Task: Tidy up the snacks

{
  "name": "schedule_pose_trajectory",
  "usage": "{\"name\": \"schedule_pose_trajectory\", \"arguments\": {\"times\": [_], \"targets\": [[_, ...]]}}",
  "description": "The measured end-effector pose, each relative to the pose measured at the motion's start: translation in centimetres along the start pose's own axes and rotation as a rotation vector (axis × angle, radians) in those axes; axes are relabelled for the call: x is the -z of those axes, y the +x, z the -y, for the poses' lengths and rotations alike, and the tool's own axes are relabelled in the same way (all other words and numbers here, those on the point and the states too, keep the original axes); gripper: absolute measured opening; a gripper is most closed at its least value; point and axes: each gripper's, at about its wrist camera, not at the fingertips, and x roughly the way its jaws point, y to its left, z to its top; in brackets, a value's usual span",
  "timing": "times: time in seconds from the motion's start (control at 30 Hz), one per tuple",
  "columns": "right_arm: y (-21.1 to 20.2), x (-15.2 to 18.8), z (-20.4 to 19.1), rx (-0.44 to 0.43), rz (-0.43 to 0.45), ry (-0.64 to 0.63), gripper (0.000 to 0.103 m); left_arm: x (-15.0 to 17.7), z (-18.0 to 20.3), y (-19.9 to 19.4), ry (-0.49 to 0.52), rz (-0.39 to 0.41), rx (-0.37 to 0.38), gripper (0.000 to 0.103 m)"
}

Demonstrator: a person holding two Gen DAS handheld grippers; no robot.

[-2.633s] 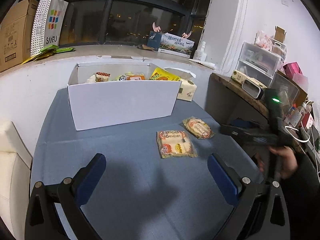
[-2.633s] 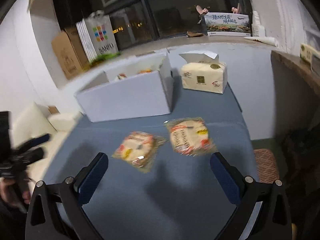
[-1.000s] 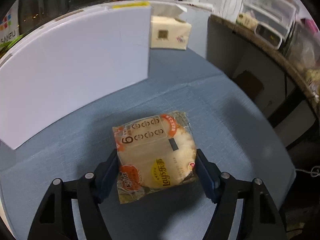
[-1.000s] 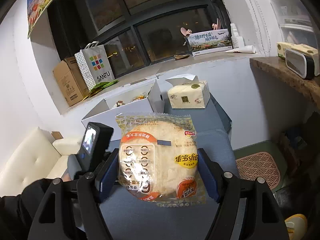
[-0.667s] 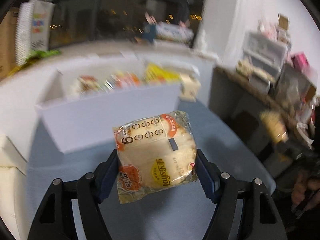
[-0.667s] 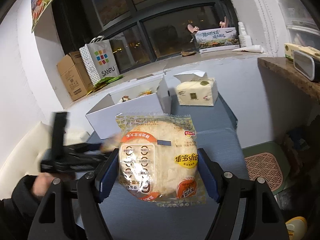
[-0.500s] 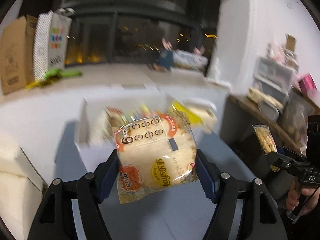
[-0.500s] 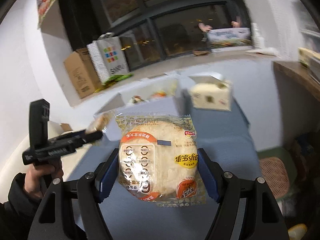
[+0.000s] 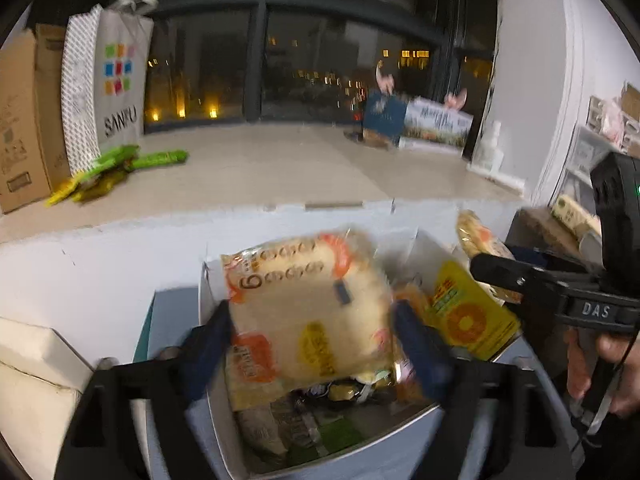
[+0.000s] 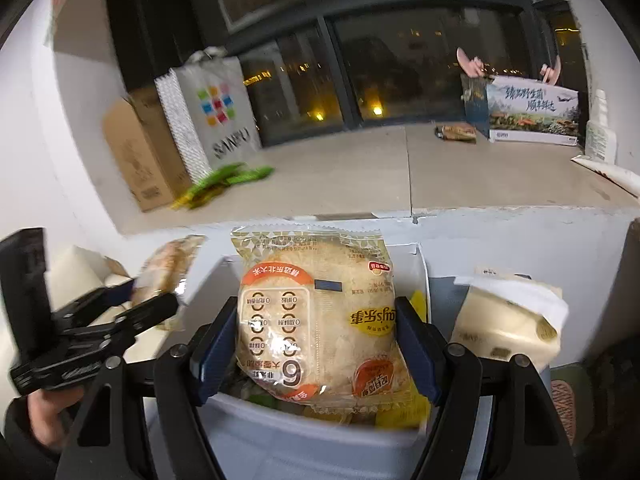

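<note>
Snack packets are what I am sorting, and both of mine now sit above the white box (image 9: 224, 456), which already holds a heap of wrappers and a yellow packet (image 9: 468, 312). My left gripper (image 9: 316, 344) has just been opening its jaws; the left rice-cracker packet (image 9: 308, 312) is between them, blurred and tilted, and I see daylight beside the blue pads, so I judge it released and dropping toward the box. My right gripper (image 10: 316, 350) has its jaws clamped on the second rice-cracker packet (image 10: 316, 316), held upright over the near wall of the box (image 10: 304, 444).

The risks I see from here:

- The left packet is falling at an angle over the box's left end. It could catch the rim and slide out onto the blue tabletop (image 9: 144, 332).
- The box looks well filled. A puffy bag landing on the heap may perch high and roll off.
- My two grippers are close together. If I swing the right one inward to drop its packet, the tools could knock each other.
- The right packet hangs over the near edge, not the middle. Letting go here may tip it out on my side.
- A tissue pack (image 10: 508, 320) stands just beside the box. A wide sweep of the right gripper could hit it.
</note>
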Motion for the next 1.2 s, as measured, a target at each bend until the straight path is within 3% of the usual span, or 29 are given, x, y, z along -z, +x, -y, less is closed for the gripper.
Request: {"name": "schedule_pose_trajectory", "arguments": {"times": [0.03,0.1,0.13,0.3,0.37,0.53,0.63,0.83,0.93,1.1,1.2], "targets": [[0.7,-0.1,0.1,0.001,-0.018,-0.003,0.079,0.5,0.0,0.4,0.007,-0.026,-0.010,0.103],[2.3,-0.3,0.4,0.023,-0.067,-0.001,0.090,0.9,-0.1,0.6,0.025,-0.040,-0.058,0.103],[2.6,-0.2,0.5,0.031,-0.075,0.004,0.103,1.0,-0.2,0.4,0.032,-0.032,-0.063,0.103],[2.2,0.8,0.6,0.063,-0.038,-0.017,0.103,1.7,-0.4,-1.7,-0.004,0.027,-0.063,0.103],[2.1,1.1,0.2,0.067,-0.048,-0.035,0.103,1.8,0.0,-3.2,0.001,0.056,-0.106,0.103],[0.6,1.2,-1.3,0.125,-0.011,-0.083,0.103,2.8,2.4,-8.8,0.036,0.213,-0.216,0.103],[-1.5,1.6,-2.7,0.143,0.041,-0.117,0.103,3.8,3.2,-11.5,0.006,0.249,-0.179,0.103],[-8.2,3.7,-5.4,0.111,0.156,-0.174,0.103,6.5,4.1,-15.7,-0.050,0.237,-0.111,0.103],[-12.4,5.9,-6.7,0.197,0.236,-0.191,0.103,8.6,5.6,-18.2,-0.014,0.258,-0.120,0.103],[-17.9,9.5,-7.1,0.082,0.255,-0.152,0.103,11.9,7.7,-22.3,-0.028,0.292,-0.076,0.103],[-20.8,12.4,-7.5,0.080,0.260,-0.148,0.103,14.0,9.3,-24.7,-0.001,0.308,-0.063,0.103]]}}
